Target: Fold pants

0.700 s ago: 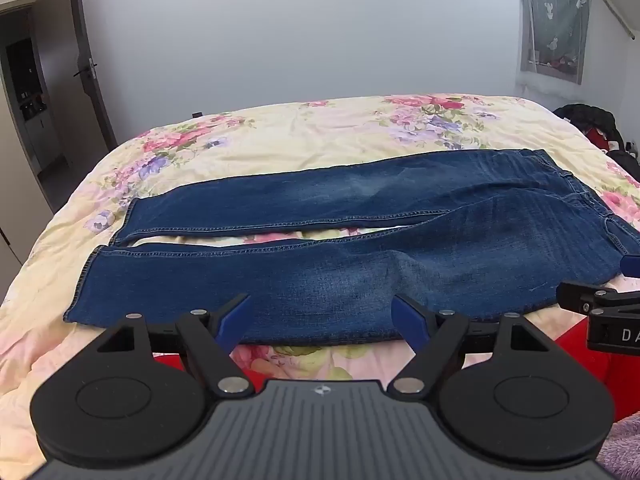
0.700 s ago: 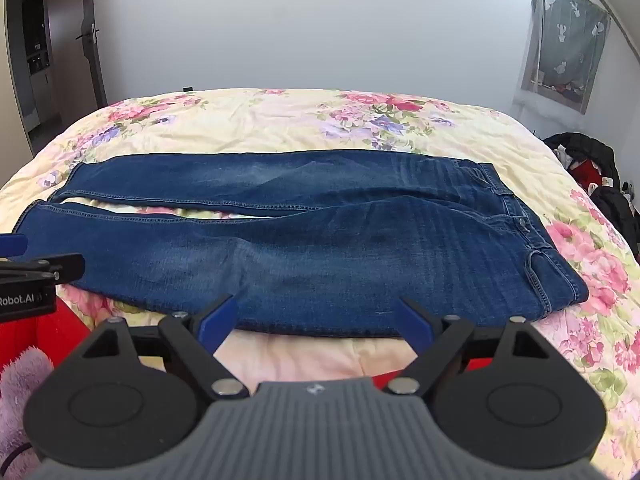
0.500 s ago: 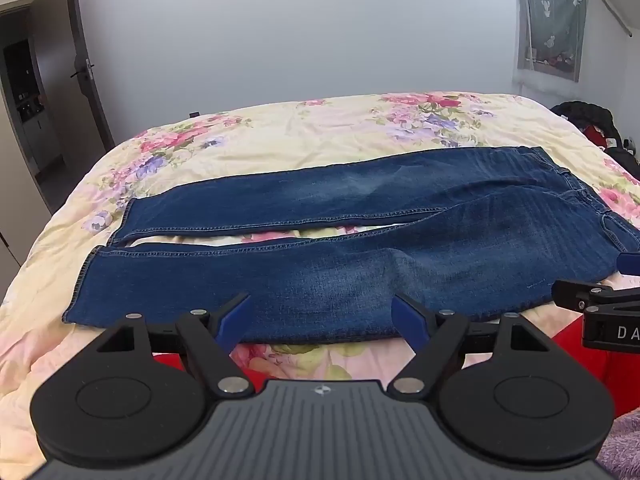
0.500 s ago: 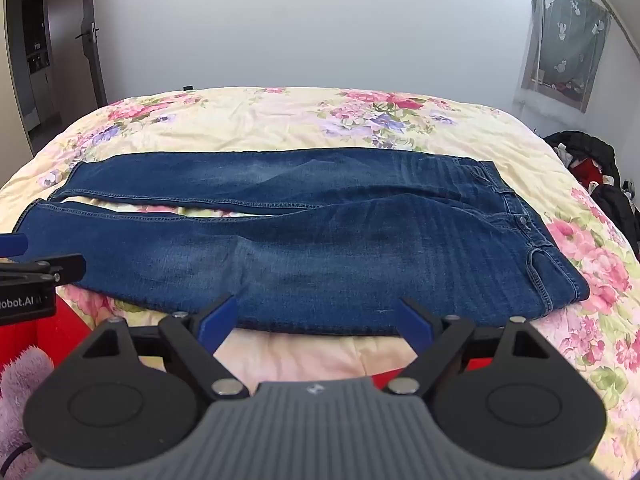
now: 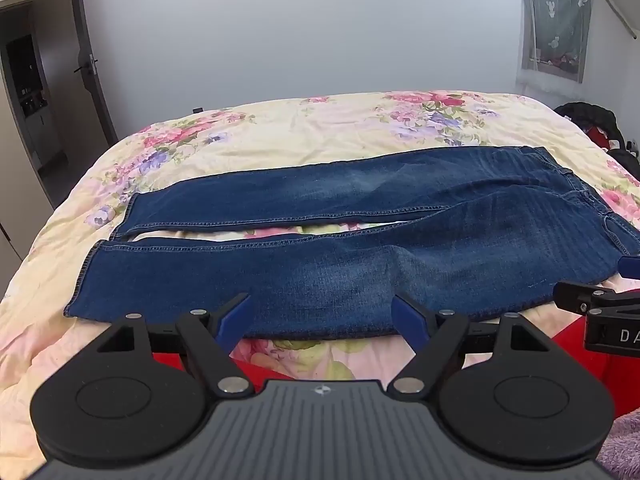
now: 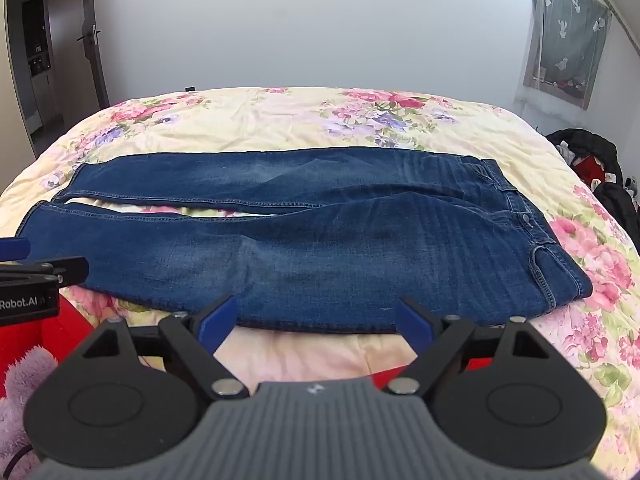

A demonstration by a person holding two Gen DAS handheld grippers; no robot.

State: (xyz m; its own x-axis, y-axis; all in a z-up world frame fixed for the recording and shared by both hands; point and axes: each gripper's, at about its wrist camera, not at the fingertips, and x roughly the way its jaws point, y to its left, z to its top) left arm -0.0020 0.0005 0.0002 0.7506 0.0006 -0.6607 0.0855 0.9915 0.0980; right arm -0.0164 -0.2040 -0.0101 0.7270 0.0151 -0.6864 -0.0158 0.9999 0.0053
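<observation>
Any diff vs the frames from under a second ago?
Nothing visibly changed. The dark blue denim pants lie flat and unfolded on the floral bedspread, and the left gripper and right gripper hover open at the near edge, holding nothing.

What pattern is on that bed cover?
Pale yellow bed cover with pink and purple flowers; clearest in the right wrist view.

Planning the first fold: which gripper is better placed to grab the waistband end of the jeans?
Probably right. The waistband lies toward the right gripper's side, while the left gripper faces the near leg closer to the hems. Both have open jaws at the jeans' near edge.
</observation>
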